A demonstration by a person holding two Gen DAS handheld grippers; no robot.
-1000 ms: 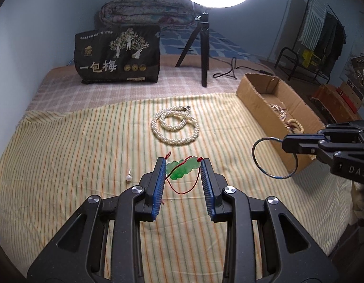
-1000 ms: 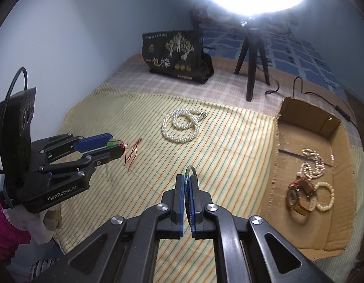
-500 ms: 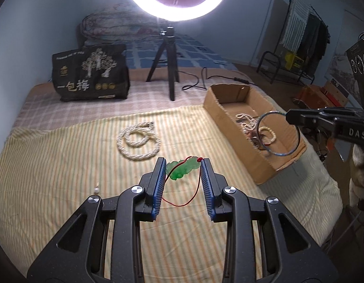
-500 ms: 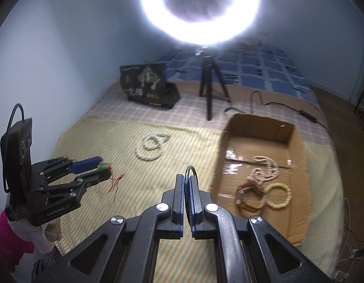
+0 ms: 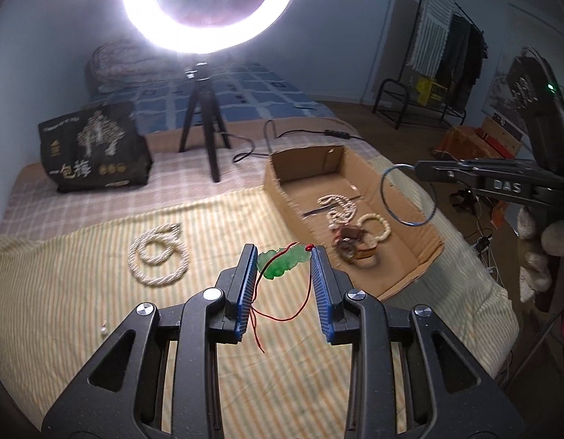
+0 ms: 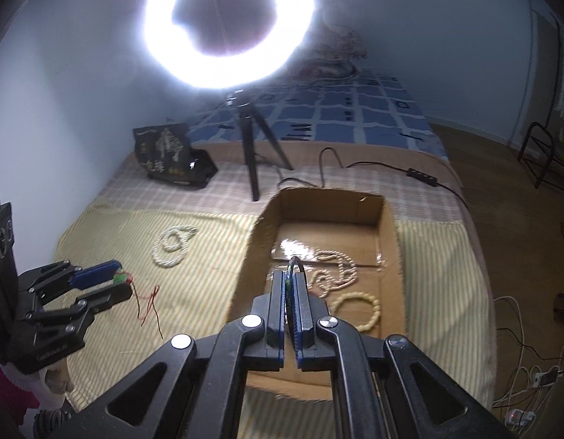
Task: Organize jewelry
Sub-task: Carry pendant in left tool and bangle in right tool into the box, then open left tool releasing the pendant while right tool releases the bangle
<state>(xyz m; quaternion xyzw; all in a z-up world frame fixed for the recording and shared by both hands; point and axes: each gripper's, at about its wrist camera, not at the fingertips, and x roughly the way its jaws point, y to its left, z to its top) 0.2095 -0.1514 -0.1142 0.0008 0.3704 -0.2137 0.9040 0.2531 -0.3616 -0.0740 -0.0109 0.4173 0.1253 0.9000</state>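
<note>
Striped yellow cloth (image 5: 80, 311) is covering the bed under a glaring ring light (image 5: 208, 3), and an open cardboard box (image 5: 420, 256) is sitting at the cloth's right side with bead strands and a watch already lying inside. The left gripper (image 5: 282, 267) is carrying a green jade pendant (image 5: 282, 261), its jaws clenched on the stone's two edges while the red cord (image 5: 282, 314) is dangling loose beneath. The right gripper (image 6: 291, 307) is carrying a thin blue bangle (image 5: 406, 195), jaws clamped tight on its rim, and in the right wrist view it is hanging over the box's interior. Both pieces look bound for the box, so the step in hand is probably delivery. To do it well, the right gripper should be getting low over a bare patch of cardboard before letting go, since a hoop dropped from height will likely roll or bounce out. The pendant is hovering just outside the box's near wall; it should be clearing that wall with the cord trailing free, not snagging the rim. Out on the cloth, a coiled pearl rope (image 5: 157, 252) and a small pearl drop (image 5: 104, 330) are waiting their turn.
</note>
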